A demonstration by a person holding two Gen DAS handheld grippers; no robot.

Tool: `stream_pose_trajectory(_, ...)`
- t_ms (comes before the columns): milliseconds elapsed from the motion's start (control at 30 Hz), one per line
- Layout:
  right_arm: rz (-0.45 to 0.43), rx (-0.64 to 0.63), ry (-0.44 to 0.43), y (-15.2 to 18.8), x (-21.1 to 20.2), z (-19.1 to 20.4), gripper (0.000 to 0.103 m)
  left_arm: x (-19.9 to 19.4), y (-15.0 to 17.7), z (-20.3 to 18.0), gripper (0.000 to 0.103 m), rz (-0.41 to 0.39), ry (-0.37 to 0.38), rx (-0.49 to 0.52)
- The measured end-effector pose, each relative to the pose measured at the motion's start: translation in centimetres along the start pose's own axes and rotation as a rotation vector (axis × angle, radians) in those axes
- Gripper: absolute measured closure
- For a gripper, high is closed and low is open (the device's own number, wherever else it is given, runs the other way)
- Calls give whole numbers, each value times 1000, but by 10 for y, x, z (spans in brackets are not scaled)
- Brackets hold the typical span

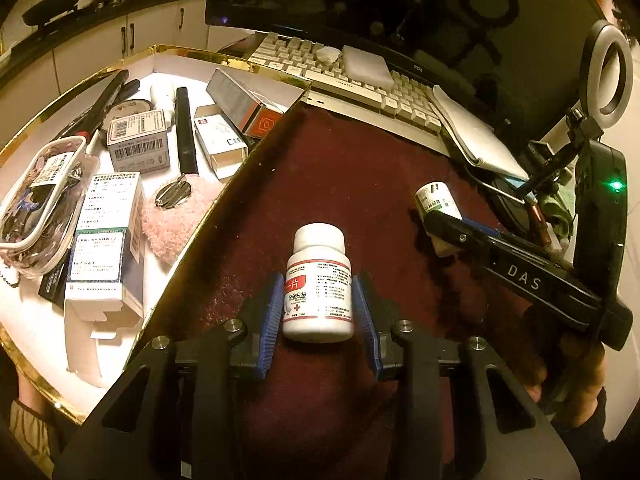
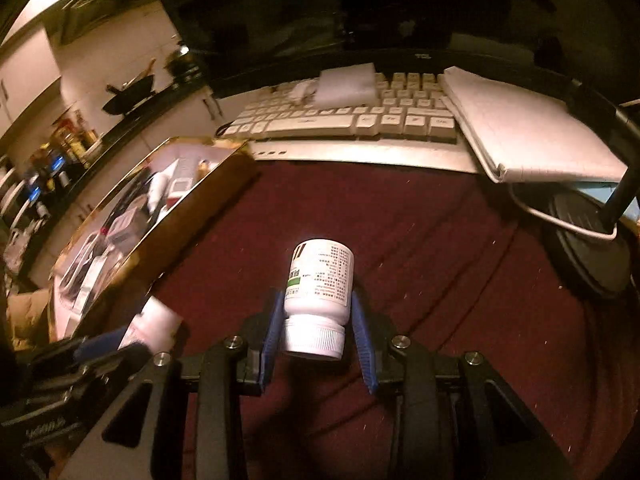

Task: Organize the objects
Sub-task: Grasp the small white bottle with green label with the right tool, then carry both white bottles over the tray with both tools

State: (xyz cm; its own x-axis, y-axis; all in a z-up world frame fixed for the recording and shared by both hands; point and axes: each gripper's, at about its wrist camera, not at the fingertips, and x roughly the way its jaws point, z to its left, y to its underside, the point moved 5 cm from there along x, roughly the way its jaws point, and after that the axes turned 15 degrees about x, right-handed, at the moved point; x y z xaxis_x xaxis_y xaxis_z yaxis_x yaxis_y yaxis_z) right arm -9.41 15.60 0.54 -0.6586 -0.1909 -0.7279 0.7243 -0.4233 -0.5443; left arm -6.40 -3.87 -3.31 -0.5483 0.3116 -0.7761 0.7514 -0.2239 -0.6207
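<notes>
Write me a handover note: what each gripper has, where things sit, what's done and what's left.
Left gripper: pads around the upright red-label bottle on the maroon cloth.
Right gripper: grips the green-label bottle, cap toward the camera.
Done: gold-rimmed tray at left already holds boxes, a pouch and pens.
Left: both bottles probably go into the tray.
</notes>
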Motion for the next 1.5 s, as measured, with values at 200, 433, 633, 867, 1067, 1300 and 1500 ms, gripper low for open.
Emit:
stream_pose_trajectory(200, 21, 7, -34, 9, 3, 1, 69, -2, 2, -4, 68, 8, -41, -15)
stream_pose_trajectory(433, 39, 16, -95, 13, -2, -3, 69, 1, 3, -11, 68, 7, -91, -2)
stream_pose_trajectory(633, 41, 18, -116, 15, -9, -6, 69, 0, 5, -12, 68, -7, -90, -27)
stream_pose_trajectory(867, 33, 27, -127, 18, -18, -5, 69, -12, 8, -14, 68, -31, -91, -26)
stream_pose_trajectory(1067, 20, 25, -133, 21, -25, -3, 69, -17, 4, -18, 68, -48, -73, -23)
stream_pose_trajectory(1300, 12, 16, -173, 19, -30, 6, 69, -30, -2, -10, 68, -84, -23, -73)
stream_pose_trajectory(1500, 7, -5, -204, 18, -33, 20, 69, -45, -10, 0, 68, -117, 4, -104)
